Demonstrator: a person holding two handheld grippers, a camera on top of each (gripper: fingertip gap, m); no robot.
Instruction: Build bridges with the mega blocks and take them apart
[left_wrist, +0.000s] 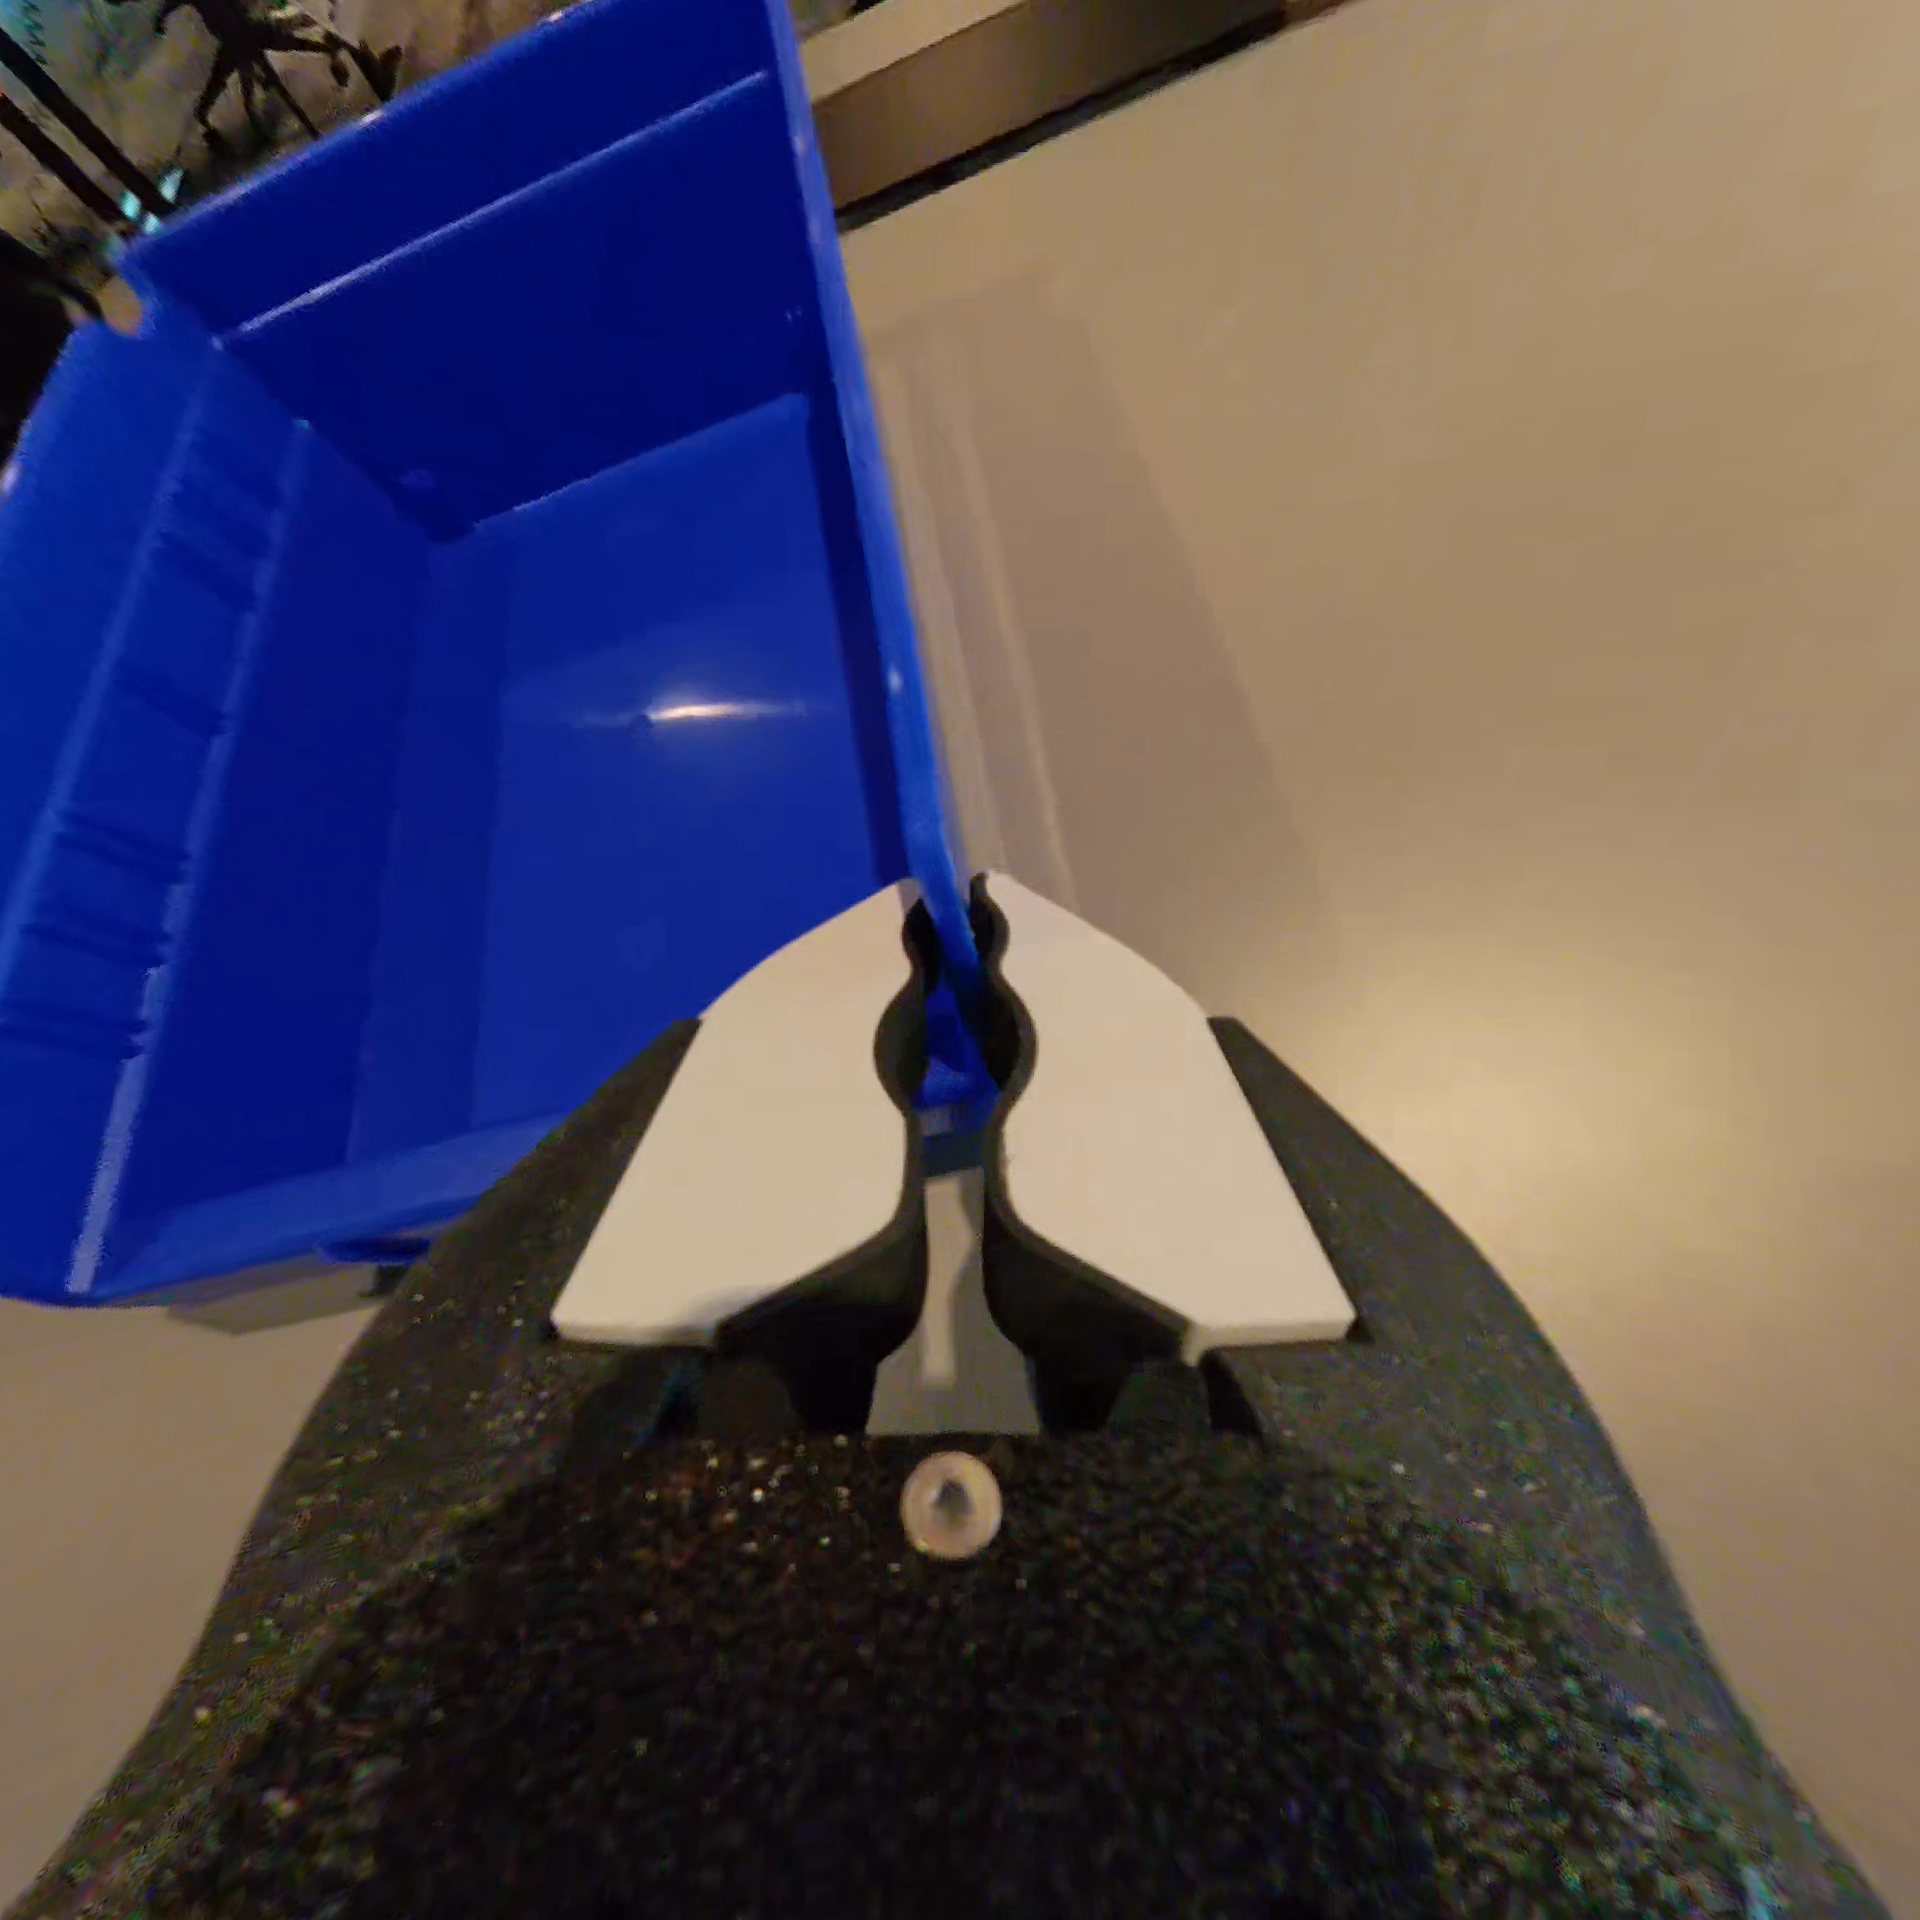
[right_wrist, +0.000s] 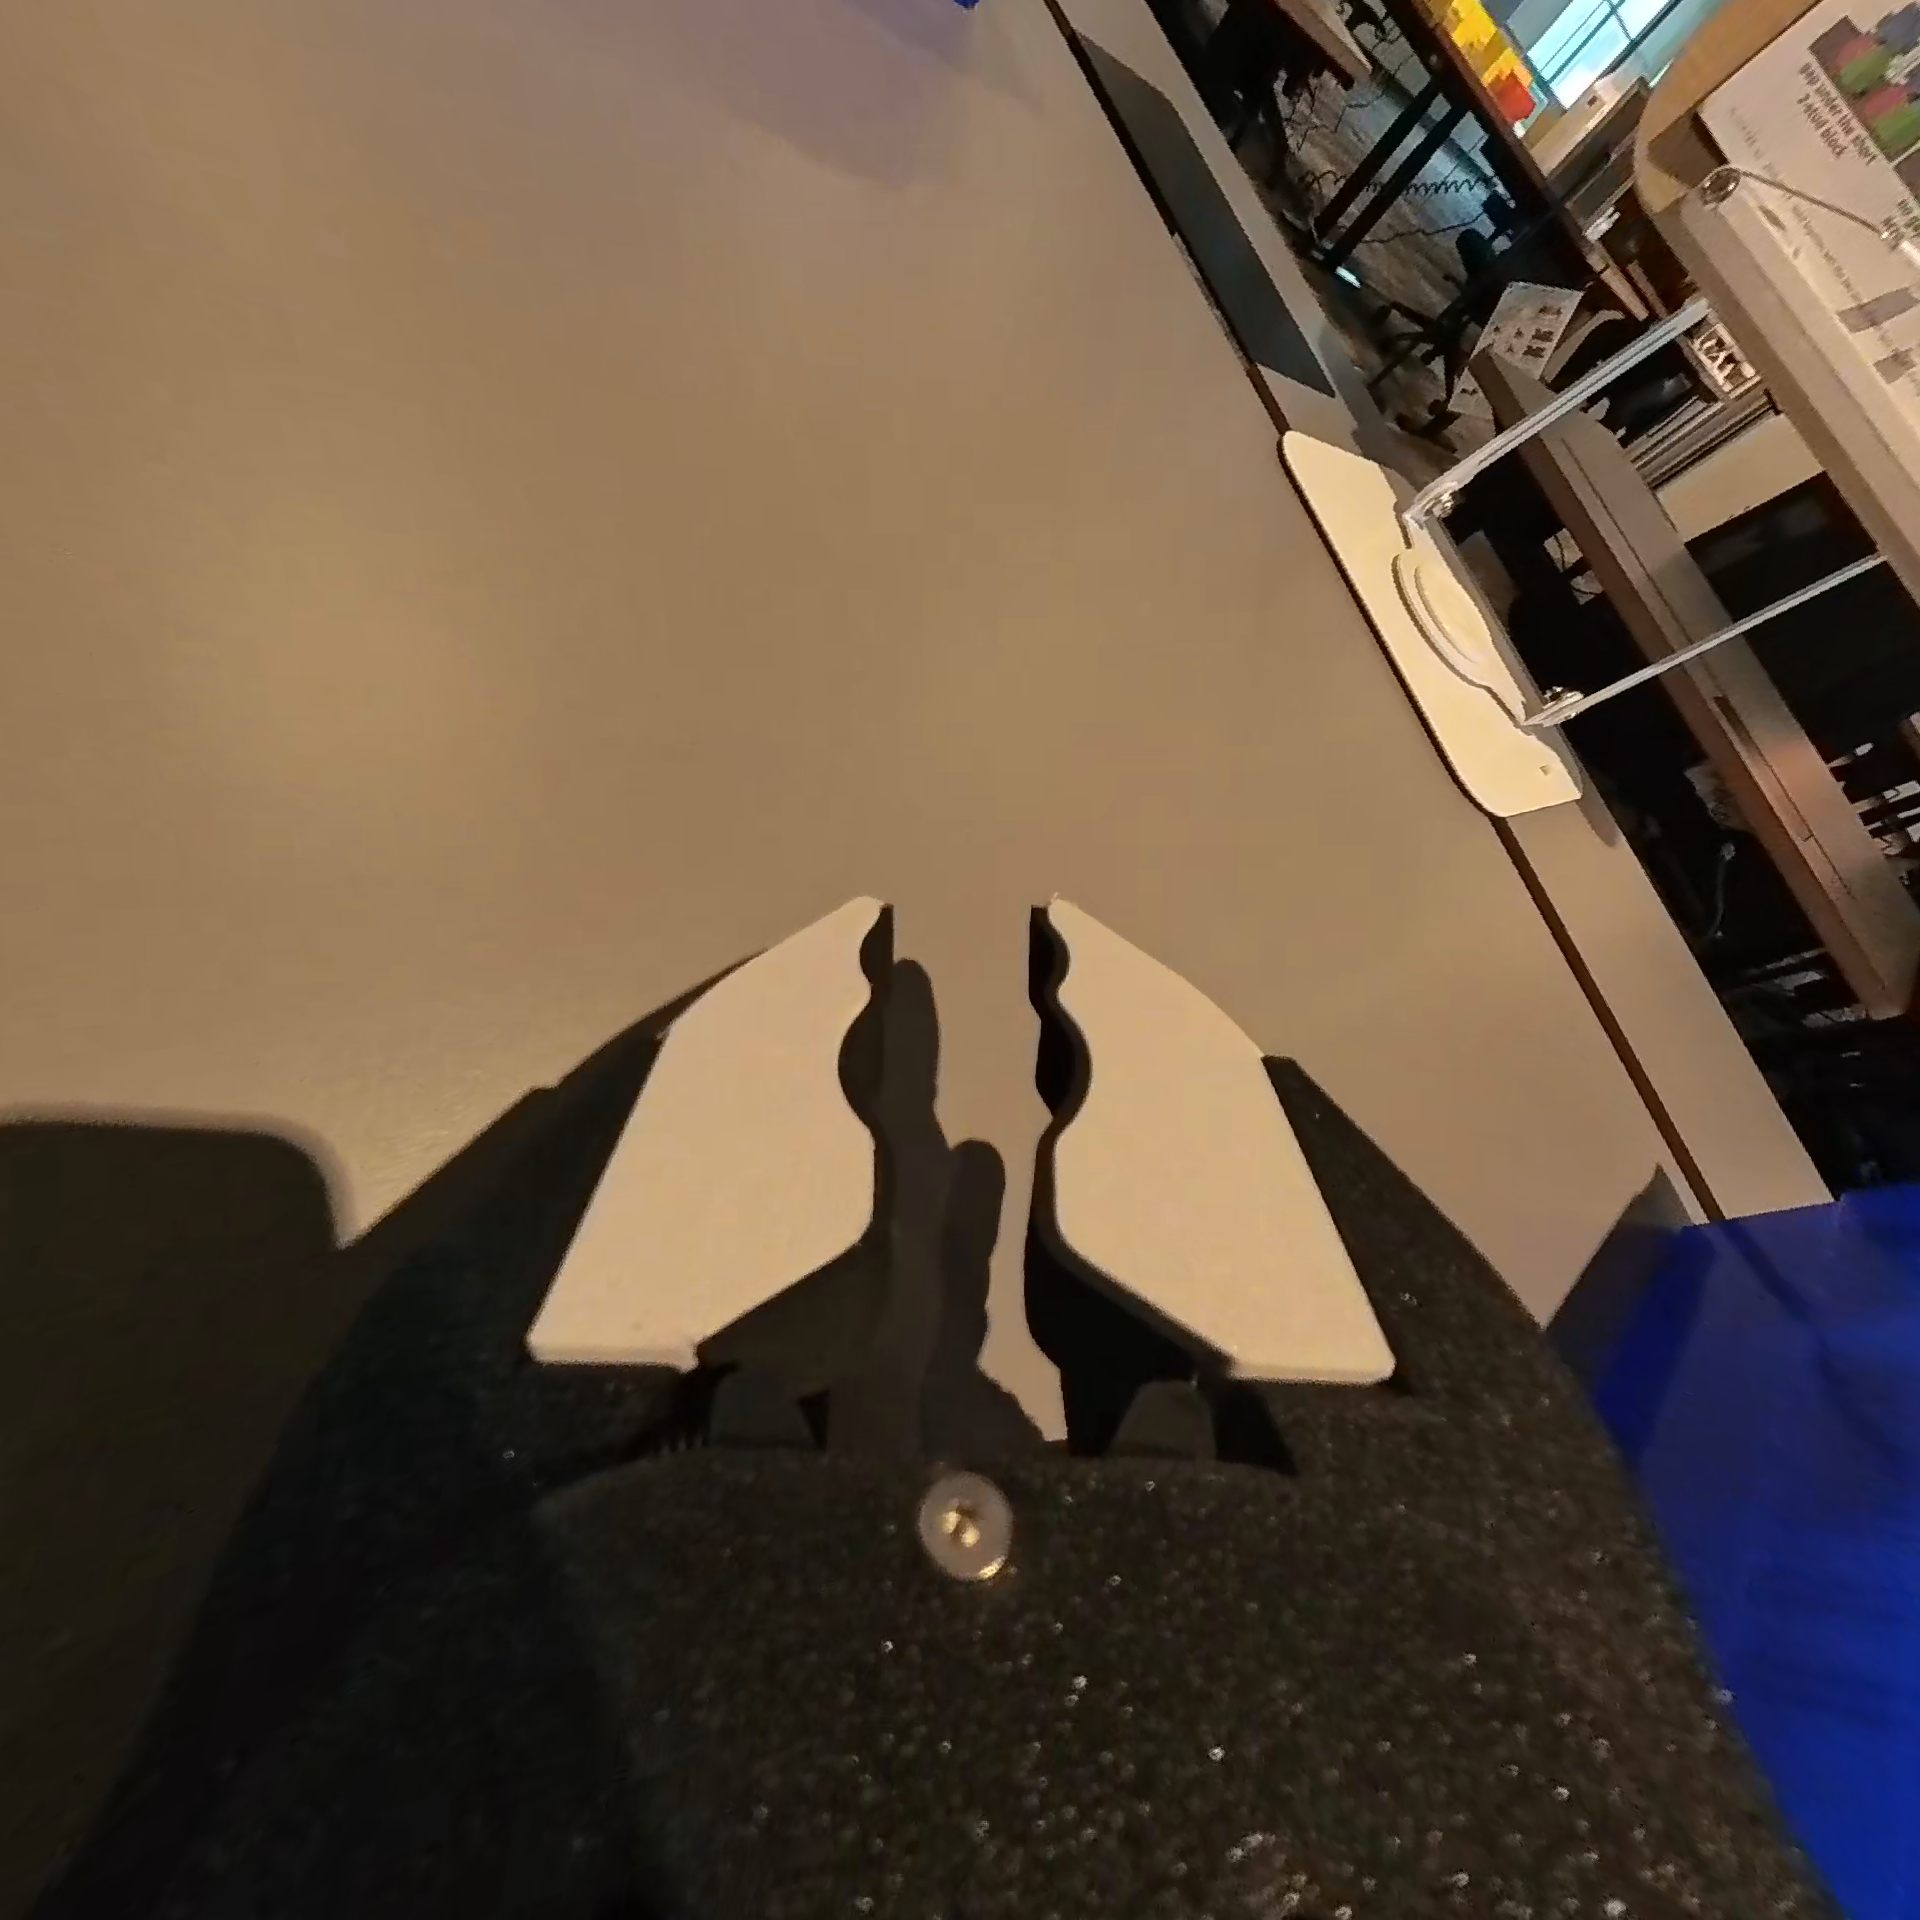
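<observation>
Jaws of the left gripper (left_wrist: 948, 914) pinch one blue bin's (left_wrist: 436, 727) wall; right gripper (right_wrist: 961, 920) jaws spread

Pale tabletop (right_wrist: 520, 520) w/ white flat plate (right_wrist: 1455, 665) at far edge, blue bin (left_wrist: 416, 831).

Blue plastic bin (left_wrist: 436, 831) is looking glossy w/ smooth walls; table (left_wrist: 1455, 727) is showing matt beige; claw bodies are looking rough, grainy black.
</observation>
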